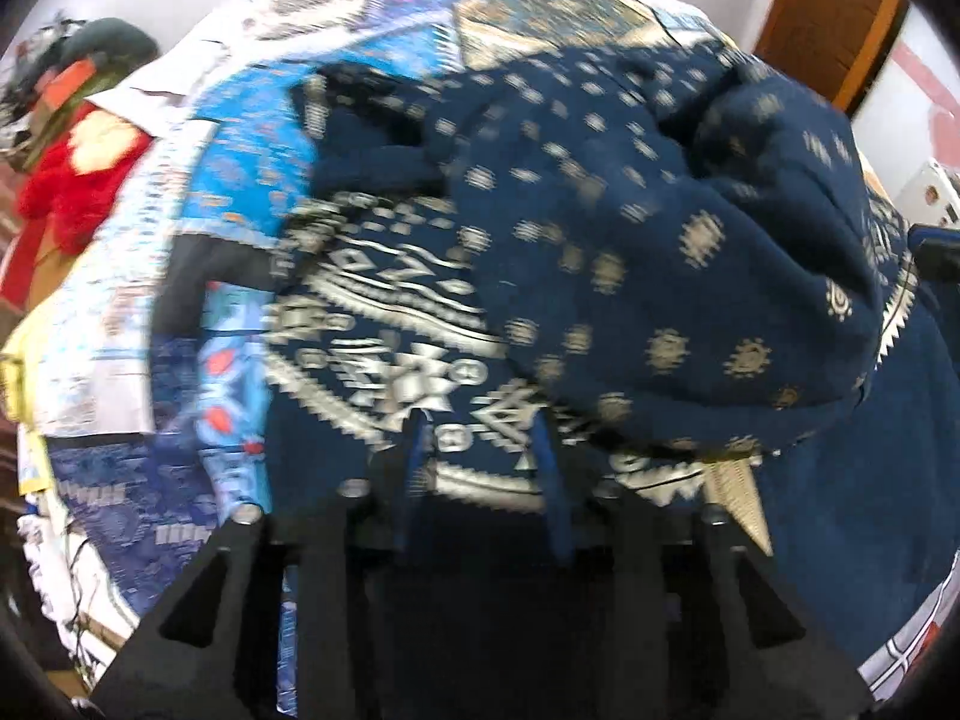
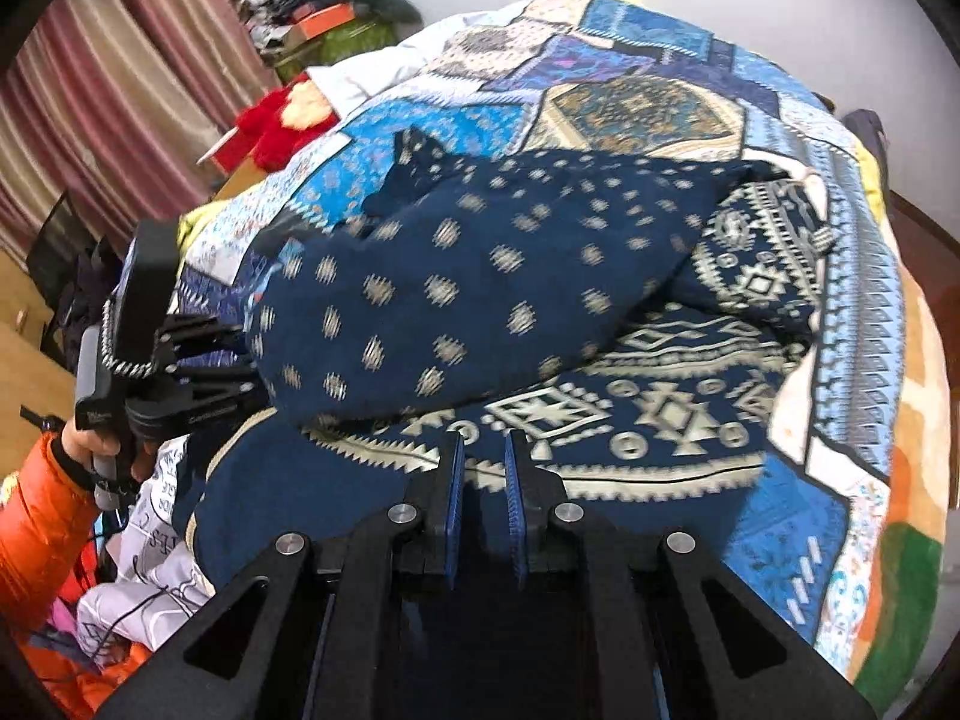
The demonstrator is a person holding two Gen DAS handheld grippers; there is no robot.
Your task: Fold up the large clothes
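A large navy garment with cream geometric patterns (image 2: 468, 300) lies bunched on the patchwork bedspread (image 2: 630, 102). It also fills the left wrist view (image 1: 630, 228). My left gripper (image 1: 480, 438) sits over the patterned hem with its blue-padded fingers (image 1: 414, 450) apart; cloth lies between them, and blur hides any contact. From the right wrist view the left gripper (image 2: 198, 360) is at the garment's left end, fingers against the dotted fold. My right gripper (image 2: 485, 456) hovers at the near patterned edge, its fingers (image 2: 453, 480) a narrow gap apart with nothing between them.
A red plush item (image 2: 270, 120) and a pile of clutter (image 2: 318, 12) lie at the far left of the bed. Striped curtains (image 2: 120, 78) hang on the left. White printed cloth (image 2: 156, 540) lies below the left hand. A wooden door (image 1: 834, 12) stands at the far right.
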